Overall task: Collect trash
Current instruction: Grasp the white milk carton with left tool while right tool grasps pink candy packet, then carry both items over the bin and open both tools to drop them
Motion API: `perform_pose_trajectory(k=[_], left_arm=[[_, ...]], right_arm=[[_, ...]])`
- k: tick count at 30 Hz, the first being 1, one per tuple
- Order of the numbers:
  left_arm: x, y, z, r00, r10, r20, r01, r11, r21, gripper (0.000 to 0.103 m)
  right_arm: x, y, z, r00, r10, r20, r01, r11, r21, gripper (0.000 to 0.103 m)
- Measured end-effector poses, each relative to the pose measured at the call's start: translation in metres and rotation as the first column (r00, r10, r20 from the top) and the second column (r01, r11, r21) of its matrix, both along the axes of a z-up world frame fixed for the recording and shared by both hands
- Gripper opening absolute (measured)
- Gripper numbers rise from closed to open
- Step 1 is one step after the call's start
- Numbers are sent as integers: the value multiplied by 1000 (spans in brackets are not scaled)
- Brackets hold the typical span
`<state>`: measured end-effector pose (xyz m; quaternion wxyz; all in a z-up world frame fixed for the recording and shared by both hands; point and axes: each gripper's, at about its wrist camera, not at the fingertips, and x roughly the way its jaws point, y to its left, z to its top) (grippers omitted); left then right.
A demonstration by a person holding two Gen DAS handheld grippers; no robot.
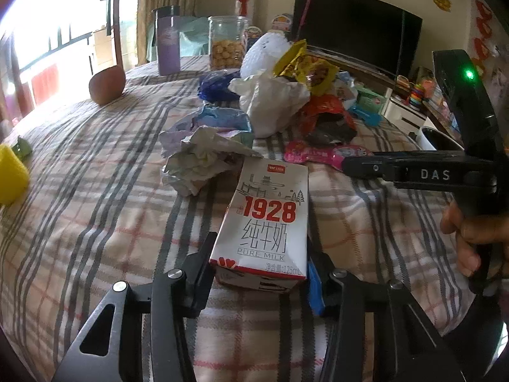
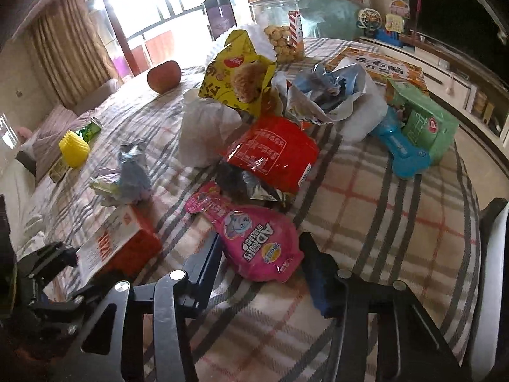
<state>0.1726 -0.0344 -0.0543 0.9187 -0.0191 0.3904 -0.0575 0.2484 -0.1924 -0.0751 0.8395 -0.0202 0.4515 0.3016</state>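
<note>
A white and red "1928" milk carton [image 1: 265,226] lies on the checked tablecloth [image 1: 95,222], its near end between the fingers of my left gripper [image 1: 259,273], which touch its sides. The carton also shows in the right wrist view [image 2: 111,248]. My right gripper [image 2: 259,264] is open with a pink drink pouch [image 2: 257,238] lying between its fingers, not squeezed. Crumpled paper [image 1: 203,159], a red snack bag [image 2: 273,152], a yellow snack bag [image 2: 235,70] and a white plastic bag [image 2: 203,130] are heaped beyond.
A glass jar of snacks [image 2: 283,28], an apple [image 2: 163,74], a yellow object [image 2: 74,148], a green box [image 2: 423,117] and a blue bone-shaped toy [image 2: 400,152] stand on the table. A white bin rim [image 1: 435,138] shows at the right. A TV [image 1: 353,25] is behind.
</note>
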Motion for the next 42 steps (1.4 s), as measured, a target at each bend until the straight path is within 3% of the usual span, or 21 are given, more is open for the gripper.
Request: perform_pose_trajectory(k=[5,12,16,17,23,32,42], left_arm=[[-3,-5,2,999,-38,17,39,999,-9,47],[-11,-24,8,993,-114,34,114,993,-15,46],[-10,-35,12,987,-154,40,155,988,-19,46],[-10,-39,13,985,-167,42,168,986,-22,46],[-2,-52,16,979,-197,47,199,980,-28,46],[0,-62,21,976,-213,54,214,977,-15,46],[15,-98,30,954,-293,66,296,955,-27,46]], right_arm=[[-15,-13,5,1000,-27,-3,27,998,54,46],[-43,-70,11,983,-184,-11,184,974,131,43],[-55,-99,16,965,-260,-12,259,953,159,28],[-58,-105,17,963,-271,-12,269,950,161,17],[-67,-114,10,954,-297,-27,297,940,169,17],[-85,-118,24,947,-320,26,308,929,203,16],[-96,-166,47,897,-437,66,411,879,241,16]])
